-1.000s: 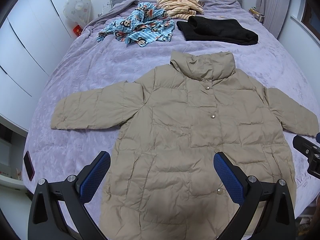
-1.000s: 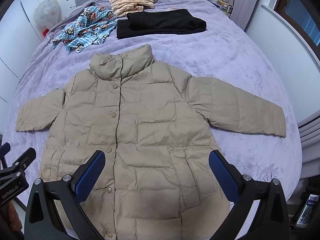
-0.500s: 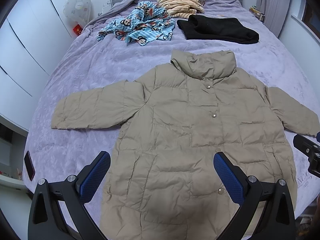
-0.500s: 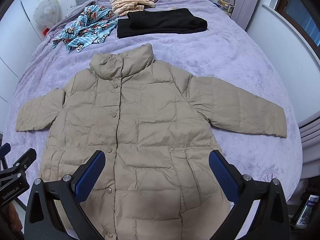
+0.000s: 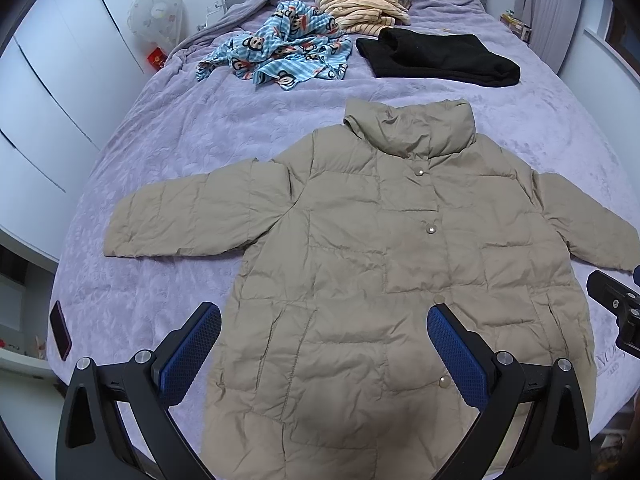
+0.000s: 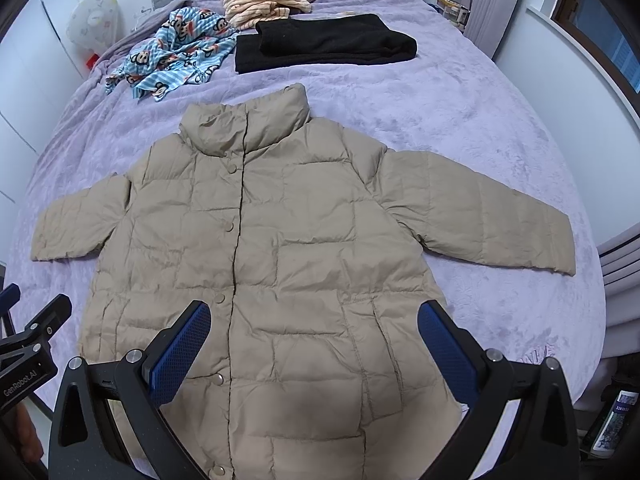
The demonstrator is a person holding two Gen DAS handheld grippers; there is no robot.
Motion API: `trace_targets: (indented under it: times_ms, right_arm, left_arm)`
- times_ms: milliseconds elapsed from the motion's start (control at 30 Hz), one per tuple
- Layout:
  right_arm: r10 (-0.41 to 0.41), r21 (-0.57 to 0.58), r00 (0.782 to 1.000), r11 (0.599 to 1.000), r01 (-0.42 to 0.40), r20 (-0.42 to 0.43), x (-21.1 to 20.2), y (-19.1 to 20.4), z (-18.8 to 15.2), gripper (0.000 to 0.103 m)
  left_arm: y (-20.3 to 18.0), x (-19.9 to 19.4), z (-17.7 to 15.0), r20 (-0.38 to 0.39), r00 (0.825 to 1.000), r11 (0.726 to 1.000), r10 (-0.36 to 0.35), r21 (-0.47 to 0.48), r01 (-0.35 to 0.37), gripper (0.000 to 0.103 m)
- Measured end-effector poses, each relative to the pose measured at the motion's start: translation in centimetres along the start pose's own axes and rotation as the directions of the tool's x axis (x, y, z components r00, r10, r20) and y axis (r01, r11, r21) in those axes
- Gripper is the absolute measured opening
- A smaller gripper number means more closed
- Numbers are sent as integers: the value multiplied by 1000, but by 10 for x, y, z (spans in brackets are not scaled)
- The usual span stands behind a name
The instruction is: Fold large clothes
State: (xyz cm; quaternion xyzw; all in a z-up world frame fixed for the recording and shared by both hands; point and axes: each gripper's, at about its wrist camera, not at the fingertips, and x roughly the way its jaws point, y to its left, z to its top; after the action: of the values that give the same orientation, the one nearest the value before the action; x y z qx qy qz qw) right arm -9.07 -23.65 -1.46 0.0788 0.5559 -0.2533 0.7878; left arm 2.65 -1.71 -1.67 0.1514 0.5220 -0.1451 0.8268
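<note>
The bed (image 5: 168, 152) is taking up nearly the whole scene under a lilac blanket, and the coat (image 5: 360, 264) is lying flat on the near half of it, front up, snapped shut, collar pointing toward the headboard and both sleeves stretching out to the sides. Its bulk is the first risk: the padded filling is likely holding air, so any fold may be springing back open unless it is pressed down.

Beyond the collar a black folded garment (image 6: 324, 44), a blue cartoon-print cloth (image 5: 280, 56) and a striped cream bundle (image 5: 360, 4) are sitting well apart from the coat, so they are not likely getting caught up in a fold.

The left gripper (image 5: 324, 352) is hovering over the lower hem with its jaws spread wide, pinching nothing. The right gripper (image 6: 314, 350) is doing the same over the lower front, also spread and empty. The shell looks slick, so a shallow pinch may be slipping off, or taking only the top layer and leaving the back panel behind, which would be twisting the fold.

A dark phone (image 5: 60, 330) is resting near the left edge of the bed, and a dragged sleeve or blanket could be nudging it off.
</note>
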Motion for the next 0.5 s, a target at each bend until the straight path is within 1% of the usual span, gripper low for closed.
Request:
trace_targets:
  times_ms: [500]
  right_arm:
    - [3, -7, 1000, 1000, -3, 0, 2, 4, -3, 103]
  left_arm:
    - [7, 4, -6, -13, 1000, 1000, 0, 1, 0, 103]
